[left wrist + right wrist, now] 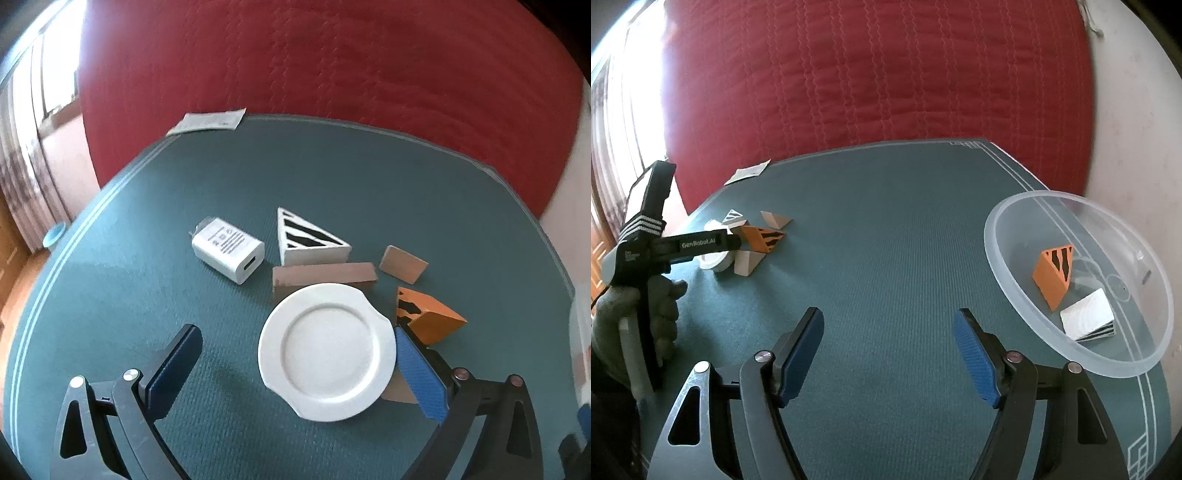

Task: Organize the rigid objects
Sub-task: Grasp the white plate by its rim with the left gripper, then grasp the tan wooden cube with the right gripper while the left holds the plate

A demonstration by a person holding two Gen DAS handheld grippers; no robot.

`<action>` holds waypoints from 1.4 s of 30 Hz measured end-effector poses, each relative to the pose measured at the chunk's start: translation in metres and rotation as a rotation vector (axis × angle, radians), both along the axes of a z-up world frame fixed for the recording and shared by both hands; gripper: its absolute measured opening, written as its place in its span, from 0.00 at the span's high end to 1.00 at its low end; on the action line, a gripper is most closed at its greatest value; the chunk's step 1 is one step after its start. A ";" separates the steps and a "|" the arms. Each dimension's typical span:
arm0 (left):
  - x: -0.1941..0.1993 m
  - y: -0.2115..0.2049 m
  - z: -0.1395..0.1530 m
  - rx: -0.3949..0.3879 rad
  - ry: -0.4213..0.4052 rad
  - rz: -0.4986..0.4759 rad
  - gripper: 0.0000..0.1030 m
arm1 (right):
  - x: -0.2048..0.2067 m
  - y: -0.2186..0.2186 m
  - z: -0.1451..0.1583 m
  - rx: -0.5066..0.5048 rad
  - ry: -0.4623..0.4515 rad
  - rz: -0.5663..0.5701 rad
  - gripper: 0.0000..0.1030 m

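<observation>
Both grippers stand released above the green mat. Left gripper spreads its fingers wide around a white plate, which lies between the pads without either one visibly pressing it; the right-hand blue pad sits just beside the plate's rim. Just ahead of the plate lies a long brown block, and beyond that a white triangular block with black stripes. Ahead and to the left of the fingers rests a white charger; ahead and to the right are a small tan block and, nearer, an orange wedge just beyond the right fingertip. Right gripper has nothing between its fingers, only bare mat. To its right and slightly ahead stands a clear bowl holding an orange striped wedge and a white block. Far to its left a gloved hand holds the other gripper's handle.
</observation>
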State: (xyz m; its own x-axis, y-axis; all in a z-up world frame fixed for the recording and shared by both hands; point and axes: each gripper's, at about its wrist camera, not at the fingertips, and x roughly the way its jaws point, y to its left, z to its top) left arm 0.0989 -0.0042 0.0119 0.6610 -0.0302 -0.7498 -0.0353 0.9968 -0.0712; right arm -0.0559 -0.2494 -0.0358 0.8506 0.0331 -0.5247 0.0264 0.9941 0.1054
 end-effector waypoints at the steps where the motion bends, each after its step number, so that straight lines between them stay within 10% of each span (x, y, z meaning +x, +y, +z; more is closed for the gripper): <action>1: 0.001 0.002 -0.001 -0.009 0.010 0.007 0.00 | 0.000 0.000 0.000 0.000 0.001 0.000 0.28; 7: 0.003 0.003 -0.005 -0.023 0.040 0.013 0.02 | 0.000 0.000 -0.001 -0.004 -0.001 -0.002 0.28; 15: -0.004 -0.002 -0.004 0.000 -0.001 -0.038 0.34 | 0.001 0.000 0.000 -0.005 -0.004 -0.001 0.28; 42: -0.058 0.047 0.014 0.010 -0.055 -0.044 0.34 | 0.049 0.076 0.011 0.015 0.093 0.223 0.29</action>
